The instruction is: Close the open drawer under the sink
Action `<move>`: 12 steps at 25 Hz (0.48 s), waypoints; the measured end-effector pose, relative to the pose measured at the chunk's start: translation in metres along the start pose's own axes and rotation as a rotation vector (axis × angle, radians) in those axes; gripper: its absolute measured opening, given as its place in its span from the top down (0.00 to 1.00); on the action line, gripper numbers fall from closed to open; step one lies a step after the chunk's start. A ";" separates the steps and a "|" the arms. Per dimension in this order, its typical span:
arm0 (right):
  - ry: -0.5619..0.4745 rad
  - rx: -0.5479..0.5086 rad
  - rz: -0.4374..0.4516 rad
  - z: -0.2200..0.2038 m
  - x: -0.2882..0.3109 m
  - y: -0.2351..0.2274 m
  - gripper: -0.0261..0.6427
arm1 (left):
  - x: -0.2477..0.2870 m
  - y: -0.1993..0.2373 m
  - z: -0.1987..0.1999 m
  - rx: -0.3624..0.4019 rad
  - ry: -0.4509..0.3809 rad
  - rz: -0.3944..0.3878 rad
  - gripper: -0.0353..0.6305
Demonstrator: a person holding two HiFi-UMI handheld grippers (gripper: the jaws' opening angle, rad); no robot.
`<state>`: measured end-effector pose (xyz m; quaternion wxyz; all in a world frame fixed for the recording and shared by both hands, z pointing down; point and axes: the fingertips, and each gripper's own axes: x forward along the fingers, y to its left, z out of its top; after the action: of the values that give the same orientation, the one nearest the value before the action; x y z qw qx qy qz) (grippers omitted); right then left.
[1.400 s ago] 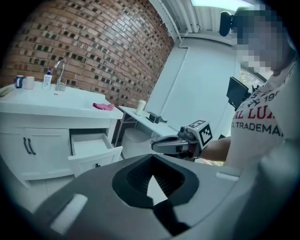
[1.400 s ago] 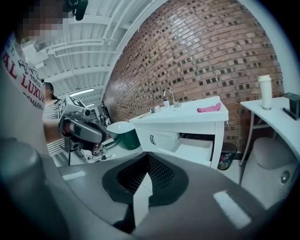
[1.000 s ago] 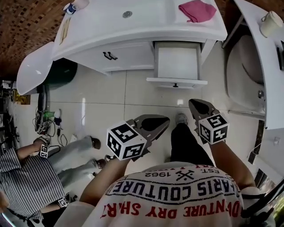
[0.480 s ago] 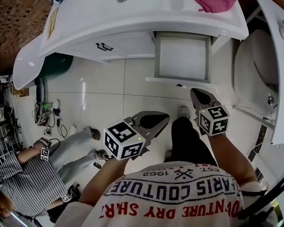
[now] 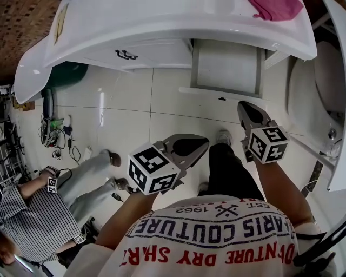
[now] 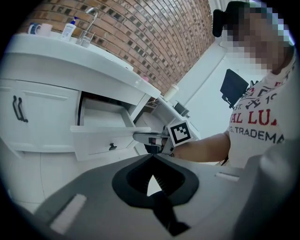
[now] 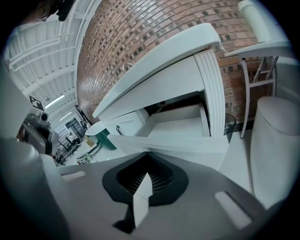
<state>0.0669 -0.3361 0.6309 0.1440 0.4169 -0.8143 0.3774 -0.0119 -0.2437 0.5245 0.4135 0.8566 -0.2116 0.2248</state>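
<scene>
The white drawer (image 5: 227,66) under the sink counter (image 5: 162,24) stands pulled out, its front panel (image 5: 216,93) with a small dark knob (image 5: 222,99) facing me. My right gripper (image 5: 241,104) is shut and empty, its tip just short of the panel's right part; contact cannot be told. In the right gripper view the drawer's front edge (image 7: 183,146) lies right beyond the right gripper (image 7: 147,153). My left gripper (image 5: 206,142) is shut on nothing and hangs lower, over the floor. From the left gripper (image 6: 151,156) I see the drawer front (image 6: 101,140) and the right gripper (image 6: 145,137).
A pink cloth (image 5: 281,8) lies on the counter. Left of the drawer is a closed cabinet front with a black handle (image 5: 125,54). A toilet (image 5: 330,70) stands at the right, a green bin (image 5: 67,76) at the left. Another person (image 5: 38,216) sits lower left beside cables (image 5: 54,135).
The sink and drawer have come closer. My right gripper has moved up toward the drawer front. The drawer stays open as before.
</scene>
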 end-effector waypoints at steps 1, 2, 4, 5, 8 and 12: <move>-0.005 0.002 -0.001 0.007 0.003 -0.004 0.95 | 0.001 0.001 0.003 0.001 0.001 0.002 0.96; -0.008 0.003 0.001 0.014 0.007 -0.009 0.95 | 0.002 0.002 0.006 0.002 -0.001 0.004 0.96; -0.011 0.003 0.004 0.026 0.016 -0.016 0.95 | 0.003 0.006 0.013 0.004 -0.005 0.011 0.96; -0.013 0.003 0.003 0.033 0.020 -0.020 0.95 | 0.004 0.009 0.016 0.005 -0.008 0.016 0.96; -0.025 0.001 -0.004 0.053 0.033 -0.030 0.95 | 0.004 0.019 0.027 0.000 -0.017 0.029 0.96; -0.045 0.019 -0.005 0.076 0.047 -0.044 0.95 | 0.009 0.032 0.037 -0.012 -0.031 0.046 0.96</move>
<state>0.0791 -0.4348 0.6275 0.1224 0.4287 -0.8126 0.3754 -0.0149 -0.2937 0.5285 0.4099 0.8525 -0.2389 0.2196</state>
